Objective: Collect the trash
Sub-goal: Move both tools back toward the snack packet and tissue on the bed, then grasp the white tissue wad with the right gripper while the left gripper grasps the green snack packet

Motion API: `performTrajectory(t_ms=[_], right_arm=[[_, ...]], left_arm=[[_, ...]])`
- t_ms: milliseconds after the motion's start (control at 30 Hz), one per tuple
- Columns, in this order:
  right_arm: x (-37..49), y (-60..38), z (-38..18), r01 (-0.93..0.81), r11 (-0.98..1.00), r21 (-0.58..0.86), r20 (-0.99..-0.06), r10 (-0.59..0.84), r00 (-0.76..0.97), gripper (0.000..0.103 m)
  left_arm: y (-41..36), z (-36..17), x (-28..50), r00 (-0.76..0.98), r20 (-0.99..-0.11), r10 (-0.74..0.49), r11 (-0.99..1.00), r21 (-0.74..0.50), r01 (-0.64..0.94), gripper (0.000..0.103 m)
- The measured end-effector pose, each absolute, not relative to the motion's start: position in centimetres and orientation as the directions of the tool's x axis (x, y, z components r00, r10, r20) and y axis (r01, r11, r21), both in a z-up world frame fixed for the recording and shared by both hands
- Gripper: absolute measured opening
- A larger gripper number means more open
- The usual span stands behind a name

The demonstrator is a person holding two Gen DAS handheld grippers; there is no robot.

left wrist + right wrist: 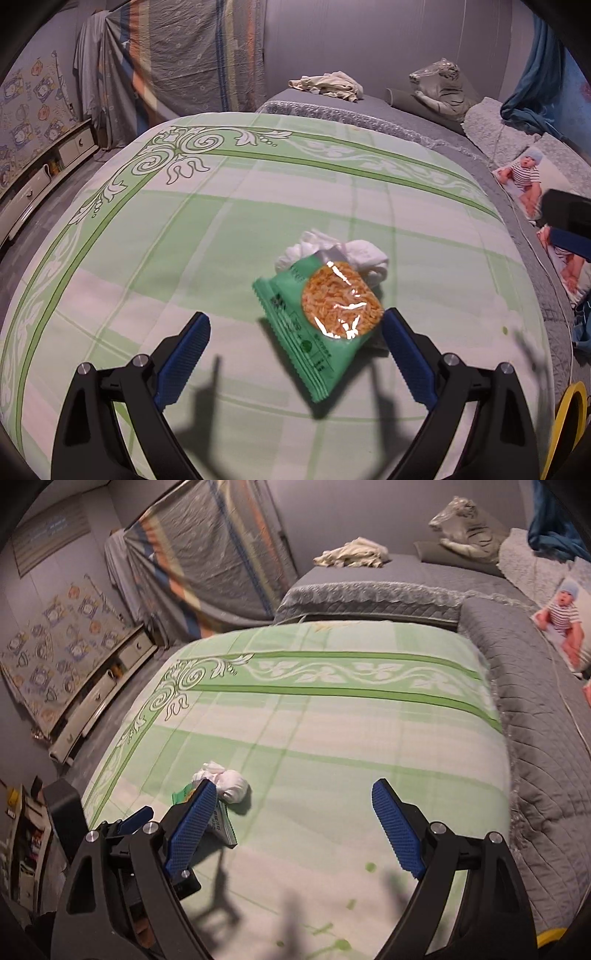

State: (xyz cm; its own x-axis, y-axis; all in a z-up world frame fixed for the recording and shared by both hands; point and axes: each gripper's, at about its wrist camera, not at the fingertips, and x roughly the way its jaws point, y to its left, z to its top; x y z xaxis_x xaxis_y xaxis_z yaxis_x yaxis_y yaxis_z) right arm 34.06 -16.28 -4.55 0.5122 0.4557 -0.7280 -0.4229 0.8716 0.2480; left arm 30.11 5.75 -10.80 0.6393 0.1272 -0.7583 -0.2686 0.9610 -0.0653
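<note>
Green-patterned bedsheet (258, 206) had the snack packet (325, 317) between the wide-open left gripper (295, 343), tissue wad (354, 254) at its 12 o'clock; right gripper (291, 827) gaped empty, so I figured that slick foil might slip.

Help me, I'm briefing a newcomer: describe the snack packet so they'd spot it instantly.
On the green-patterned bedspread, between the open left gripper fingers, lies a snack packet. It is mint green with a round window showing orange sticks, unlike the plain white tissue wad touching it.
</note>
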Motion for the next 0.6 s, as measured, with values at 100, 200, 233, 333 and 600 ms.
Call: performTrajectory(t_ms=[100,200,233,333,600], right_arm=[[35.2,-14.2,-5.7,-0.44,0.862,0.253,-0.749,0.463,0.475,0.081],[36.3,-12.8,-6.7,-0.454,0.85,0.268,-0.767,0.473,0.433,0.08],[36.4,-12.4,-6.9,-0.46,0.846,0.269,-0.773,0.475,0.422,0.079],[36.7,-11.2,-7.8,-0.476,0.834,0.278,-0.792,0.479,0.378,0.073],[38.0,-8.1,-10.1,-0.477,0.82,0.316,-0.829,0.483,0.282,0.067]], left_arm=[[6.4,-10.8,30.2,0.633,-0.762,0.138,0.96,-0.055,-0.275,0.09],[7.2,-10.6,30.0,0.628,-0.763,0.154,0.956,-0.045,-0.289,0.09],[7.5,-10.5,29.9,0.625,-0.763,0.164,0.954,-0.04,-0.298,0.09],[8.6,-10.5,29.7,0.615,-0.769,0.174,0.946,-0.042,-0.321,0.087],[11.0,-11.0,29.7,0.58,-0.8,0.153,0.921,-0.098,-0.377,0.074]])
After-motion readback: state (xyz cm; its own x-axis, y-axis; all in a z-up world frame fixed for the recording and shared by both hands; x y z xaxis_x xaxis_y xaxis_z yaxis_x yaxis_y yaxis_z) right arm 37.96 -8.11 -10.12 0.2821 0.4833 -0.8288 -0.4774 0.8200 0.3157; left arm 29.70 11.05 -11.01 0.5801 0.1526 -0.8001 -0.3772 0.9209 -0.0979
